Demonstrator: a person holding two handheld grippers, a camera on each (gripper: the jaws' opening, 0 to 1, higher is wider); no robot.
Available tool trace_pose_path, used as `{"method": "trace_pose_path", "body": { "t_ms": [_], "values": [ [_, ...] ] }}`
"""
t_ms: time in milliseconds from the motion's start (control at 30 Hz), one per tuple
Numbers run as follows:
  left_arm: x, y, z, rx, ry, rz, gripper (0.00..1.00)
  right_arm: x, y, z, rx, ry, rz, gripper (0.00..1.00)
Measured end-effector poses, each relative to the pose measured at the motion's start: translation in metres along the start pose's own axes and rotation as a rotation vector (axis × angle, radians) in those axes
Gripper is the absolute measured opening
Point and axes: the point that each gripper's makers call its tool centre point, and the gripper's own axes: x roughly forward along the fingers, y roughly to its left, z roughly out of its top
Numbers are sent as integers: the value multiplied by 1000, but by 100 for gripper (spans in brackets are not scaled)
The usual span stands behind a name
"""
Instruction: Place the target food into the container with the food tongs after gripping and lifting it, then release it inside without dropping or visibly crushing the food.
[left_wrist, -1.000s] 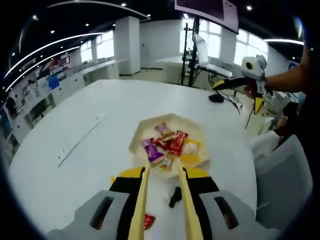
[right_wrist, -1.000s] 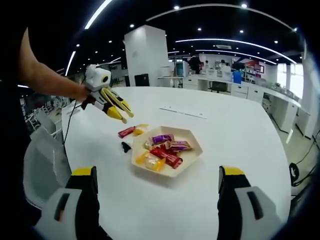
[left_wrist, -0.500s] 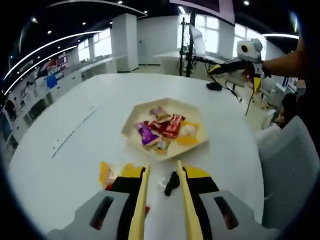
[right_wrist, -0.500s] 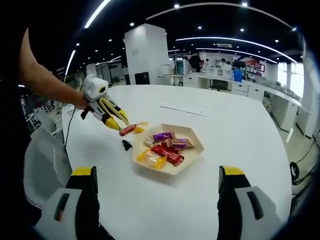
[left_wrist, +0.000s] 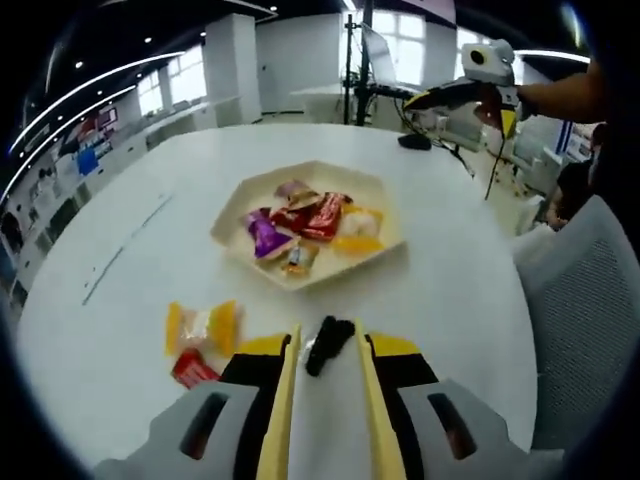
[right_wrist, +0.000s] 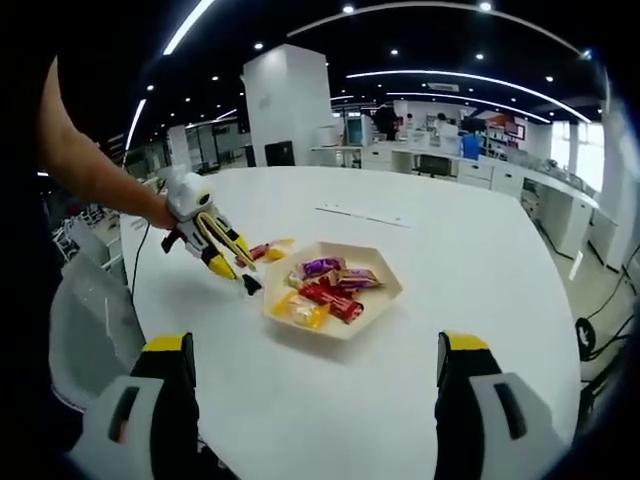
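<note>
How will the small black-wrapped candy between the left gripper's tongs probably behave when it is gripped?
The black candy looks small and probably light. Its glossy wrapper may slip between the narrow tongs, so it could twist. It lies flat on the table, so rolling seems unlikely.

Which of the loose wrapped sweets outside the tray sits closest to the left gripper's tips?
The black-wrapped sweet, lying between the left gripper tips; the yellow and red sweets lie off to one side.

Tray (left_wrist: 395, 215) mid-table (left_wrist: 120, 330); loose sweets (left_wrist: 200, 327) beside it.

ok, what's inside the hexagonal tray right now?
The hexagonal tray holds a pile of wrapped snacks: a purple pack, red pack and yellow pack on top. What lies underneath the pile is covered.
</note>
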Motion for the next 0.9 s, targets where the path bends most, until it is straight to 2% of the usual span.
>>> {"method": "trace_pose_path", "body": {
  "t_ms": [233,267,333,367,433,533,767,900],
  "values": [
    [2,-4,-8,-55,38,5,24,-3,2,-5,5,8,-5,100],
    [2,-5,-9,-78,42,8,24,-4,2,-5,7,8,-6,100],
    [0,-12,-10,-175,47,-2,23,-4,1,-6,8,8,-9,100],
    [0,-13,-11,-188,52,-9,23,-4,1,-6,8,9,-10,100],
    [1,-11,-11,-147,43,17,23,-4,2,-6,9,8,-9,100],
    [2,-9,-7,-140,36,45,24,-4,3,-5,9,9,-7,100],
    [11,-6,-7,-152,59,76,21,-4,5,-4,7,12,-6,100],
    [9,-6,-7,-174,64,69,18,-4,4,-5,8,12,-9,100]
  ]
}}
